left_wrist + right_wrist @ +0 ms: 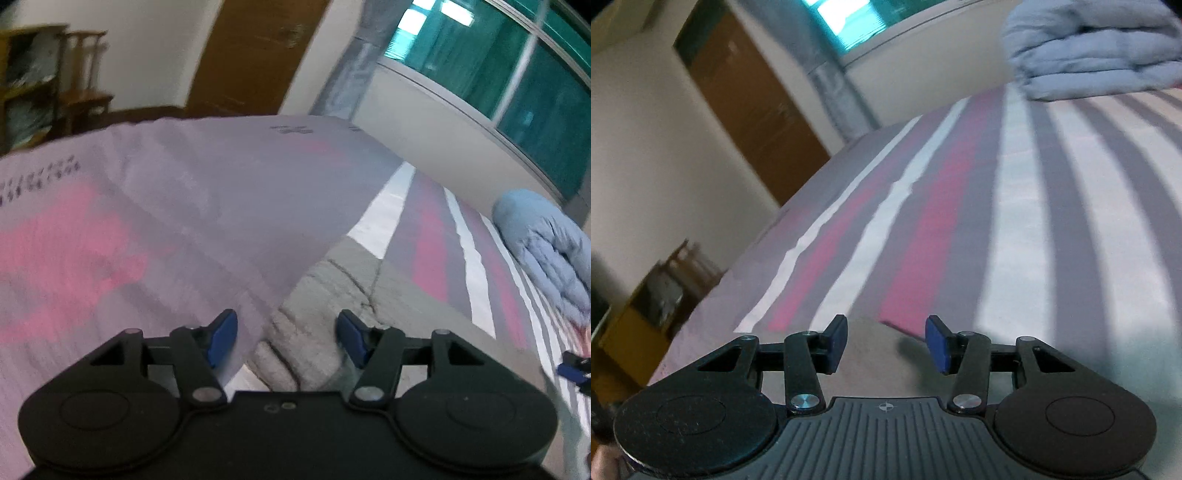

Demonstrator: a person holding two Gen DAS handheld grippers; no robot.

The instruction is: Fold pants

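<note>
The grey pants (pixel 332 280) lie bunched on the striped bed sheet (pixel 432 258), with a ribbed edge reaching back between the blue pads of my left gripper (pixel 286 338). Its jaws stand apart over that edge, and the pads do not visibly press on the cloth. In the right wrist view, my right gripper (pixel 886 345) hangs open low over a flat grey patch of the pants (pixel 871 373), nothing pinched. A blue tip of the right gripper (pixel 570 367) shows at the right edge of the left wrist view.
A large lilac cloth with pink patches (pixel 129 229) fills the left of the bed. A folded light-blue duvet (pixel 1097 55) sits at the far end. Beyond the bed are a brown door (pixel 750 107), a window (pixel 498 66) and wooden shelves (pixel 33 81).
</note>
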